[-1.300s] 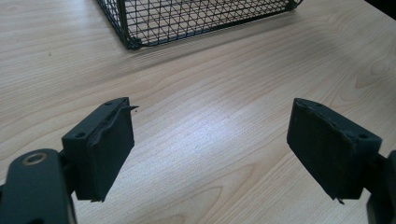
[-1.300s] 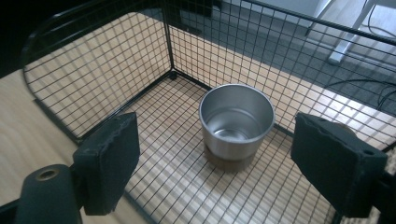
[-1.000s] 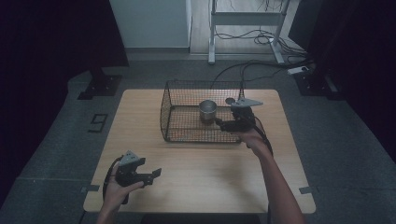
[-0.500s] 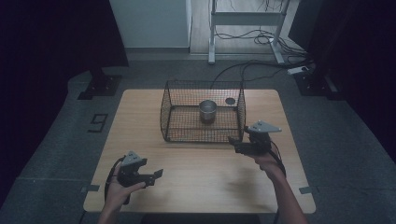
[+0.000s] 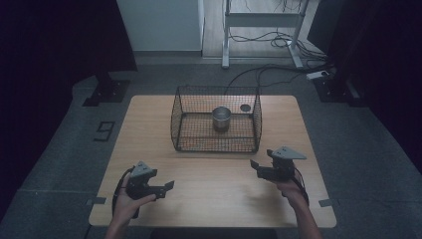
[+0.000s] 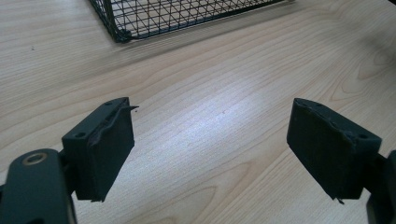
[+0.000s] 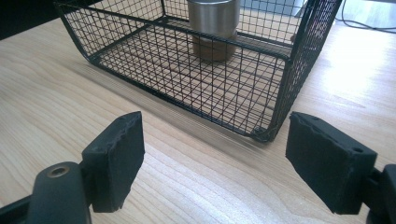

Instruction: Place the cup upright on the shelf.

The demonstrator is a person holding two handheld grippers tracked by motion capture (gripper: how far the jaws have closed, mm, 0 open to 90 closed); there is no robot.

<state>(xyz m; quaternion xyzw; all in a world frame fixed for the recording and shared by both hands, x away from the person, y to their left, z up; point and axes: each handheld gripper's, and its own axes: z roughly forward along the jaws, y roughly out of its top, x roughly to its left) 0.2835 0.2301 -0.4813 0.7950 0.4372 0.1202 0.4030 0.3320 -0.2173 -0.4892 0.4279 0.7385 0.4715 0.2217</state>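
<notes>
The right gripper has drawn back from the black wire basket to the lower right, jaws spread, empty. The round steel cup stands inside, seemingly placed. The left gripper waits lower left, jaws spread

From my remote station, the one legible marking I can make out is a figure resembling a "9" on a dark floor mat, just left of the wooden table. I find no other readable text, brand or label anywhere around that table.
</notes>
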